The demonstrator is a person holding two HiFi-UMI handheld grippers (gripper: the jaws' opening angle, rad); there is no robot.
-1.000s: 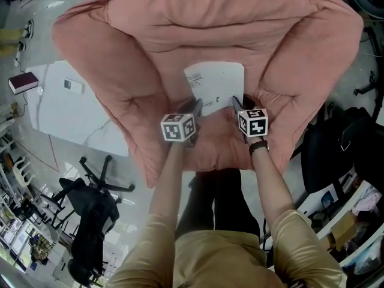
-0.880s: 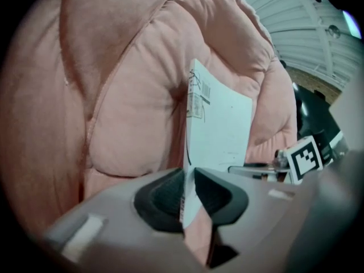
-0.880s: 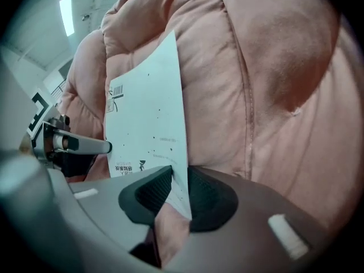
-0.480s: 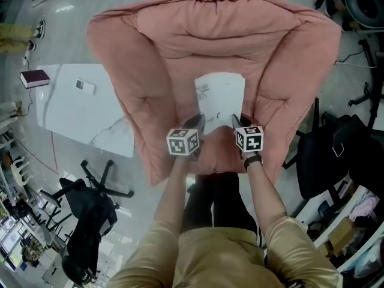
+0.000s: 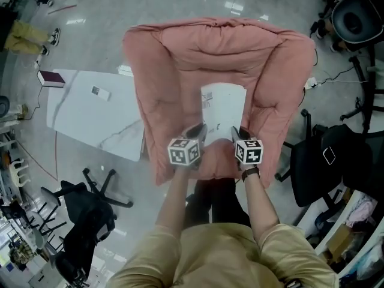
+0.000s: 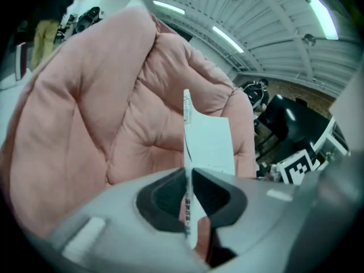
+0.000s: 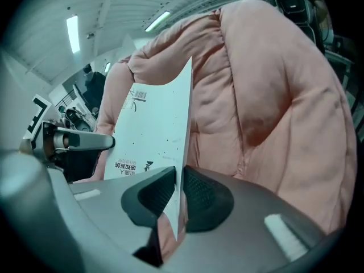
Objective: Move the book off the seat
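A thin white book [image 5: 225, 104] hangs above the big pink padded seat [image 5: 168, 59], gripped at its near edge from both sides. My left gripper [image 5: 198, 131] pinches the book's near left corner, my right gripper [image 5: 237, 132] its near right corner. Both pairs of jaws have just been closing, with the book between them. In the left gripper view the book [image 6: 207, 147] stands edge-on between the dark pads of the left gripper [image 6: 189, 178]. In the right gripper view its printed cover [image 7: 156, 124] rises from the right gripper [image 7: 178, 189], whose pads press on it.
A white marble-look table [image 5: 90, 113] stands left of the seat, bearing a dark red book [image 5: 51, 78] and a small remote [image 5: 96, 92]. Black office chairs stand at lower left [image 5: 90, 215], right [image 5: 318, 161] and top right [image 5: 357, 17]. Grey polished floor surrounds the seat.
Both grippers have risen with the white book between them, lifting it up from the seat cushion. The seat and the table now look smaller and farther below.
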